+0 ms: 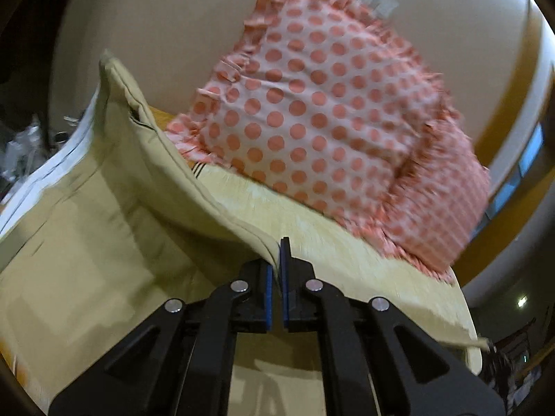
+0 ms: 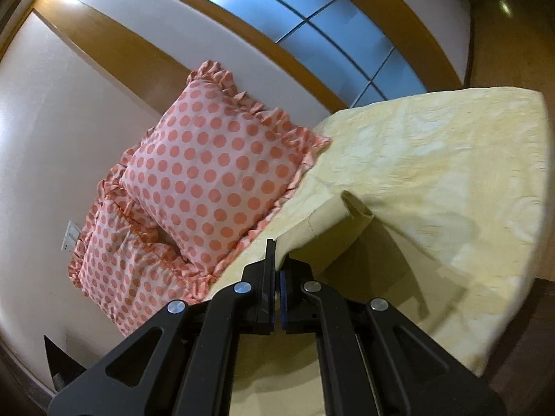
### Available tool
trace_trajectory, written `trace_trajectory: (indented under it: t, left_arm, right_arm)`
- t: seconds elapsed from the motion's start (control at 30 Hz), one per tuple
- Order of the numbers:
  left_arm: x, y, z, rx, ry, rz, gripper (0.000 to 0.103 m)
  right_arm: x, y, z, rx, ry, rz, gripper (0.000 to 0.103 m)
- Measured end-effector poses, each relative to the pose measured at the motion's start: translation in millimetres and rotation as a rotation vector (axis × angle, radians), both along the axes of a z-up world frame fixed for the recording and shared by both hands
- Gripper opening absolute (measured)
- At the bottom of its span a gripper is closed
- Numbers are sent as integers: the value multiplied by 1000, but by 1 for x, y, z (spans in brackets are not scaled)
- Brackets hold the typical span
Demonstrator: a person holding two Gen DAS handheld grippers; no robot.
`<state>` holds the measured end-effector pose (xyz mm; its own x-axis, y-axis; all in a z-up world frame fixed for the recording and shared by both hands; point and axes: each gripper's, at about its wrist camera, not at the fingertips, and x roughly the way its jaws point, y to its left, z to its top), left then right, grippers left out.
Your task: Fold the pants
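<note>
The pants are pale khaki, lifted above a bed. In the left wrist view my left gripper is shut on a seamed edge of the pants, and the cloth rises up and to the left from the jaws. In the right wrist view my right gripper is shut on another edge of the pants, with a rolled hem or cuff sticking out to the right of the jaws. The rest of the pants is hidden below both grippers.
A bed with a pale yellow bedspread lies under the pants. Two pink polka-dot frilled pillows lean on the cream wall at the head; one also shows in the left wrist view. A window sits above. Clutter stands far left.
</note>
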<state>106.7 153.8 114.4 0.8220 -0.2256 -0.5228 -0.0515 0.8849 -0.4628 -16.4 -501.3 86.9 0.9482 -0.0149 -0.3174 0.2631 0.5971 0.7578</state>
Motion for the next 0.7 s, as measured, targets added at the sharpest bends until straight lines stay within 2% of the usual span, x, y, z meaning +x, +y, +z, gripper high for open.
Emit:
trace_trajectory:
  t: [0.07,0.17,0.23,0.3,0.33,0.37,0.4,0.43,0.5,0.6,0.7]
  left_arm:
    - [-43,-2,-12,-7,22,13,4]
    - [-76,0,-44,-35,81,38,4]
    - [-87,1,-66,-40,113,59,4]
    - [-94,2,-81,-58,138,69,4]
    - [-96,3,-86,-71,146,76,6]
    - [-103,4,-91,-86,146,84,8]
    - [-107,4,-92,-86,141,92,11]
    - [-111,4,-93,-82,136,103,16]
    - [-121,6,-92,-73,114,123,25]
    - [-134,11,-86,-61,84,158,39]
    - [-148,20,-76,-35,41,213,46]
  right_arm:
    - [-10,-3,-7,3,18,-10,2]
    - [-19,-5,-19,3,50,-24,2]
    - [-18,-3,-24,-22,95,-20,2]
    - [-22,0,-27,-44,148,-34,8]
    - [-25,0,-27,-45,160,-46,24]
    - [-31,-1,-27,-47,165,-61,50]
    - [-37,-1,-27,-56,165,-87,60]
    - [-42,-1,-28,-68,167,-108,65]
    - [-45,-3,-31,-88,190,-137,65]
    - [-40,-6,-45,-64,227,-138,64]
    - [-35,1,-46,-125,218,-147,64]
